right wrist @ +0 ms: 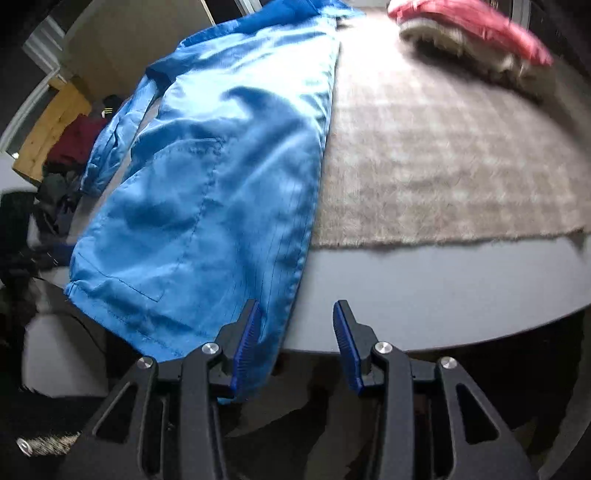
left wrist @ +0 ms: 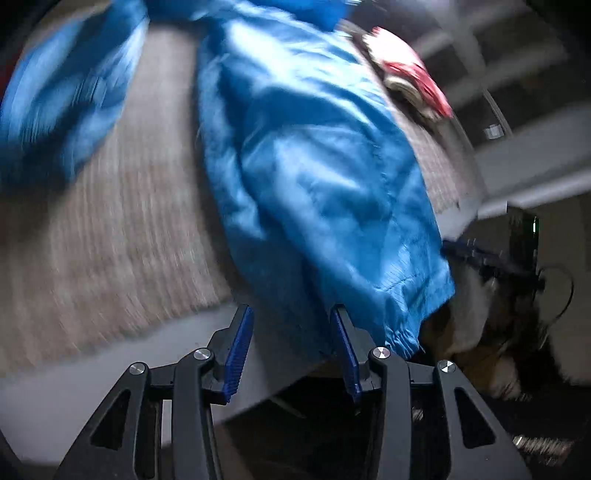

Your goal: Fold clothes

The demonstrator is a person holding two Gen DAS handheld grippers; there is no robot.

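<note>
Your left gripper (left wrist: 293, 314) is spread open, empty, at the blue jacket's (left wrist: 306, 162) cuff. Your right gripper (right wrist: 297, 310) also gapes empty beside the hem. The jacket lies across a beige rug (right wrist: 443, 155) on the gray table (right wrist: 443, 288), a pink garment (right wrist: 476, 26) farther back.

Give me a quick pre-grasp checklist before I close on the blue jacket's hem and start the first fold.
1. Left gripper open: ok, jaws apart.
2. Right gripper open: ok, nothing held.
3. Fabric between the fingers: not ok. The blue jacket has its hem beside the right gripper's inner finger, not in the gap; the cuffed sleeve lies by the left gripper's finger.
4. Jacket flat: not ok, one sleeve hangs over the table edge.
5. Fold area on the beige mat: ok, the pink garment sits at the far side.
6. Left view sharpness: not ok, blurred.
</note>
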